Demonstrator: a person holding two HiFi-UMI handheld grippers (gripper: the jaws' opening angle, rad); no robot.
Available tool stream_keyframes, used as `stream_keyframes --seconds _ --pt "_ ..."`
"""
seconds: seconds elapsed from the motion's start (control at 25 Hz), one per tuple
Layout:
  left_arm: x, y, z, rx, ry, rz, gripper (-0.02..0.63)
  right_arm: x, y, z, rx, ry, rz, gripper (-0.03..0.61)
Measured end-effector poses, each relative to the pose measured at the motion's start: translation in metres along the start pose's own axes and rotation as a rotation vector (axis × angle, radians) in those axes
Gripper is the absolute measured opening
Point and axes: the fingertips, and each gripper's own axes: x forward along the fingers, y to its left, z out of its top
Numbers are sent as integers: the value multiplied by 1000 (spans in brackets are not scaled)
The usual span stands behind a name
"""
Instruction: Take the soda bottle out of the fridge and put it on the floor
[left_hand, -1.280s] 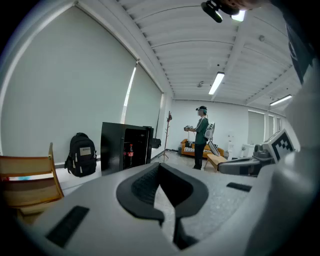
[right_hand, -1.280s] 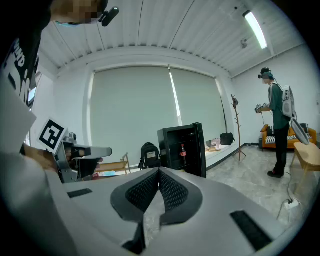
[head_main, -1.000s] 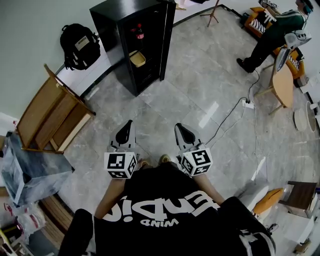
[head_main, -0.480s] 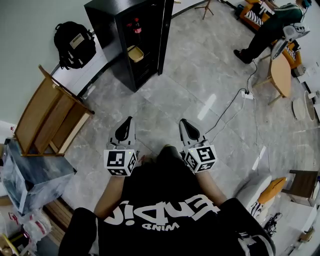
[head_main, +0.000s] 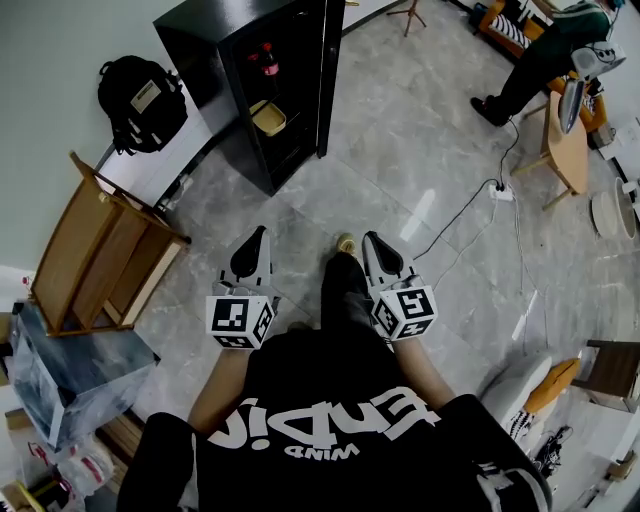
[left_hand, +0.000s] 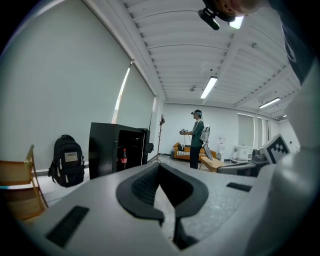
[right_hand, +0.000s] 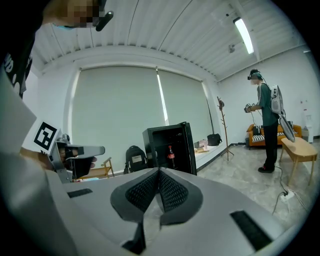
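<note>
A black fridge (head_main: 262, 80) stands open at the far side of the room, against the wall. The soda bottle (head_main: 267, 60), dark with a red label, stands on an upper shelf inside it; it also shows small in the left gripper view (left_hand: 124, 158) and in the right gripper view (right_hand: 170, 153). My left gripper (head_main: 258, 238) and right gripper (head_main: 371, 240) are held side by side in front of me, well short of the fridge and pointing toward it. Both are shut with nothing between the jaws.
A yellow container (head_main: 268, 117) sits on a lower fridge shelf. A black backpack (head_main: 139, 103) leans on the wall left of the fridge, and a wooden chair (head_main: 105, 250) stands nearer left. A power cable (head_main: 462, 220) crosses the floor at right. Another person (head_main: 545, 60) stands far right by a small table (head_main: 566, 150).
I have stepped toward the fridge, one foot now forward between the grippers. Both grippers have moved forward with me and stay shut.
</note>
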Motion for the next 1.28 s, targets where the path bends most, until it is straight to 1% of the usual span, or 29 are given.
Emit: stream_keyframes --seconds 0.12,0.28,0.48,0.68,0.88,1.08,1.28 --pt "35 6 4 -7 -2 2 8 26 -21 10 -5 -10 10 25" --pt "85 11 13 3 13 15 8 63 -54 27 -5 -16 30 25" --pt "146 21 39 -56 -29 28 8 116 -97 56 -5 -1 71 25" --pt "207 35 60 -71 -30 86 8 163 -134 87 -15 1 135 25" --pt "260 44 75 -80 -49 133 8 203 -168 106 -35 21 188 25" --pt "294 53 81 -84 -47 173 8 232 -189 111 -39 51 217 25" --pt "312 72 81 -68 -15 166 8 258 -186 108 -10 65 214 25"
